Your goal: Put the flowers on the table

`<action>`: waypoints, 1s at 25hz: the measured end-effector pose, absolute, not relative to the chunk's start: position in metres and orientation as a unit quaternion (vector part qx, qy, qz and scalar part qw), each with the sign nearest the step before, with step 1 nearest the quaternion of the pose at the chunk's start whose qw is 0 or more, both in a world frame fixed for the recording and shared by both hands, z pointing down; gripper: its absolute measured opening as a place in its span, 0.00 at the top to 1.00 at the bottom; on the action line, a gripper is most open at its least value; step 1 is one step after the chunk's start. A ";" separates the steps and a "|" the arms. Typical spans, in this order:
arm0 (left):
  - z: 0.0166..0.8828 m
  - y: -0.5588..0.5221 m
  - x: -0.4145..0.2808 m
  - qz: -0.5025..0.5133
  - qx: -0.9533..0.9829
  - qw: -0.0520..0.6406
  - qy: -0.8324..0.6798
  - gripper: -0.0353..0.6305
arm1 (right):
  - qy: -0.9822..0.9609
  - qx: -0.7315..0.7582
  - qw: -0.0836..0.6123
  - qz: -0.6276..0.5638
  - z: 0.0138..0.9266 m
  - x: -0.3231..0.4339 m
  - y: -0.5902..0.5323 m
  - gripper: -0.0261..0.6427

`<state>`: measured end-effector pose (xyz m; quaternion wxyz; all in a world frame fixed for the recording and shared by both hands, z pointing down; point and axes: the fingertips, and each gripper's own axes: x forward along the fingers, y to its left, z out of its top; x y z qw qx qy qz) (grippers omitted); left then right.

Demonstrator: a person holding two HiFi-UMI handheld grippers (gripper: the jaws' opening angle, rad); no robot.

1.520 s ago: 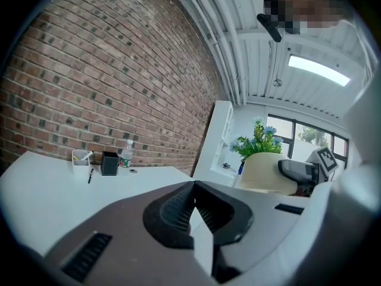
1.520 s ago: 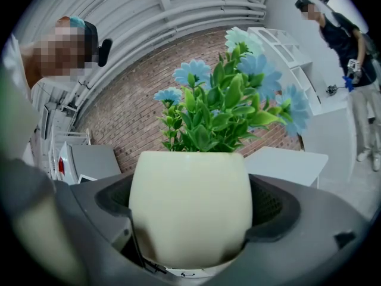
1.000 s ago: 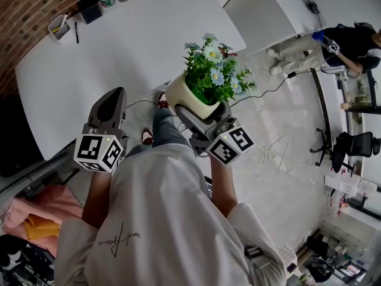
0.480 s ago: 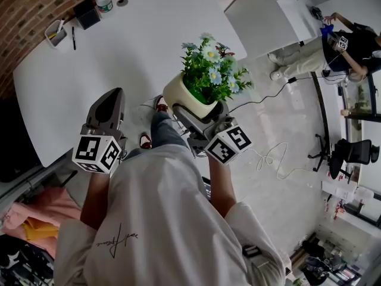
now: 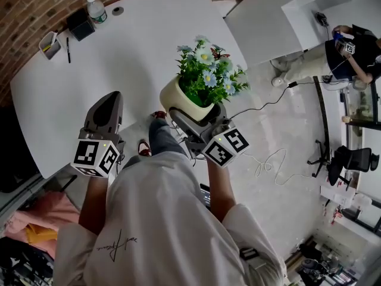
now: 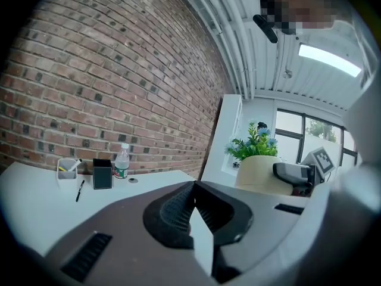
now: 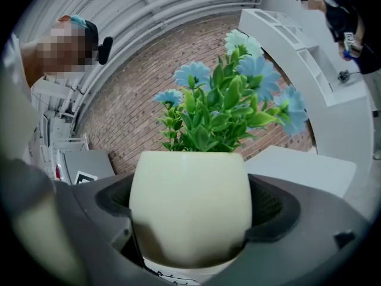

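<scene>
A cream pot of blue and white flowers is held in the air at the near edge of the white table. My right gripper is shut on the pot, its dark jaws pressed against both sides. The pot leans a little toward the table in the head view. My left gripper hovers over the table's near edge to the left of the pot, jaws shut with nothing between them. The pot also shows in the left gripper view at right.
At the table's far left stand a water bottle, a black box, a small tray and a pen. A second white table lies to the right. A cable trails on the floor; a person sits far right.
Both grippers and the pot have moved slightly forward toward the table; the pot now sits over its near edge. The grip on the pot is unchanged.
</scene>
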<state>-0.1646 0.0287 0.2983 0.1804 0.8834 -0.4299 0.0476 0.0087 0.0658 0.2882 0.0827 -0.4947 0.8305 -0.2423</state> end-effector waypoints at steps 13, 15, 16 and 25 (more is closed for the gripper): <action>0.312 -0.028 -0.125 0.068 0.880 0.190 -0.430 0.94 | 0.834 -0.485 0.078 -0.252 0.305 0.039 0.007 0.17; 0.313 -0.033 -0.121 0.069 0.880 0.188 -0.432 0.94 | 0.835 -0.483 0.077 -0.251 0.309 0.042 0.000 0.17; 0.314 -0.036 -0.119 0.069 0.879 0.188 -0.433 0.94 | 0.836 -0.481 0.076 -0.251 0.311 0.044 -0.003 0.17; 0.337 -0.077 -0.114 0.085 0.868 0.202 -0.446 0.94 | 0.841 -0.468 0.068 -0.264 0.338 0.050 -0.059 0.17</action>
